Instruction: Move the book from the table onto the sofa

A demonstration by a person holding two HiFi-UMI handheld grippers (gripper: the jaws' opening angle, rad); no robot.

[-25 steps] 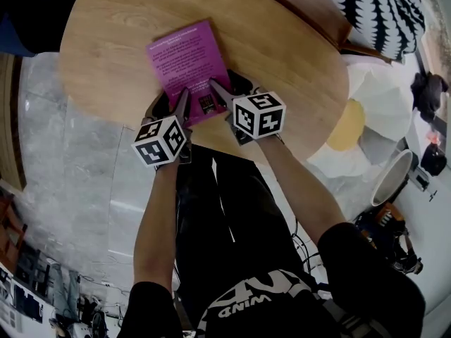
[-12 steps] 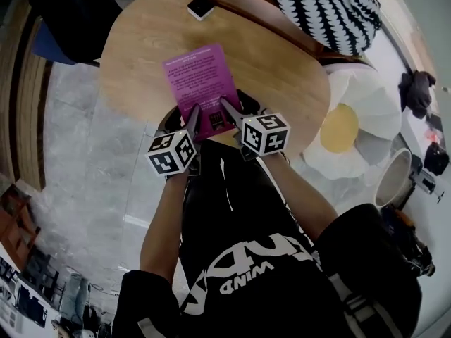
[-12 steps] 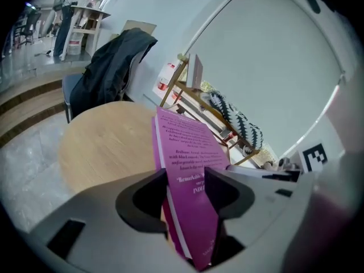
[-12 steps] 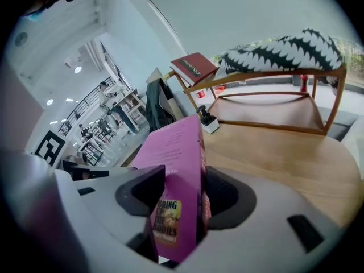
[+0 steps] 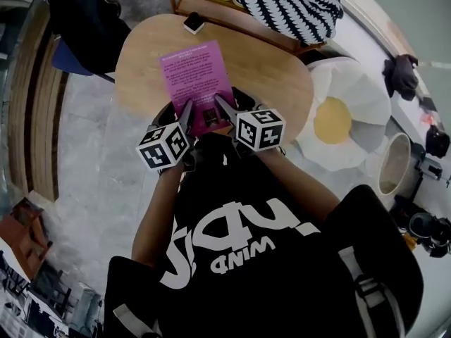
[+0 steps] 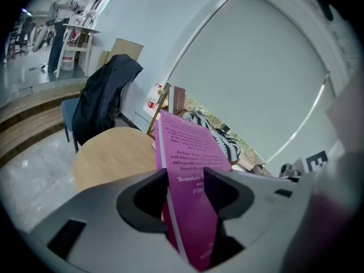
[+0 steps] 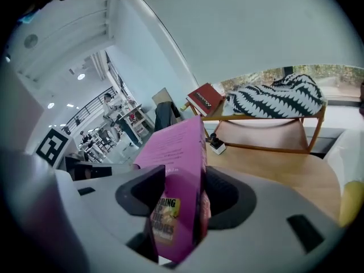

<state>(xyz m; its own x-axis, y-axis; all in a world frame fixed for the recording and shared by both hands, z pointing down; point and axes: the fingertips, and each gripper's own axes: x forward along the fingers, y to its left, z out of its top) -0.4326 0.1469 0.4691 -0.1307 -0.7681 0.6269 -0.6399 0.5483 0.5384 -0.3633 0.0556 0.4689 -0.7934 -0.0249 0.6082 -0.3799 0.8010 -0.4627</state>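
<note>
Lifted off the worktop (image 5: 271, 72) since a second ago, the book (image 5: 194, 76) is clamped at its near edge by the left tool (image 5: 187, 111) and the right tool (image 5: 222, 105), its length running ahead of both.

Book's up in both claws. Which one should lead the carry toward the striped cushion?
Right, probably. Both claws clamp the book's near edge, but the right claw is on the side nearer the striped cushion; the left claw can follow.
</note>
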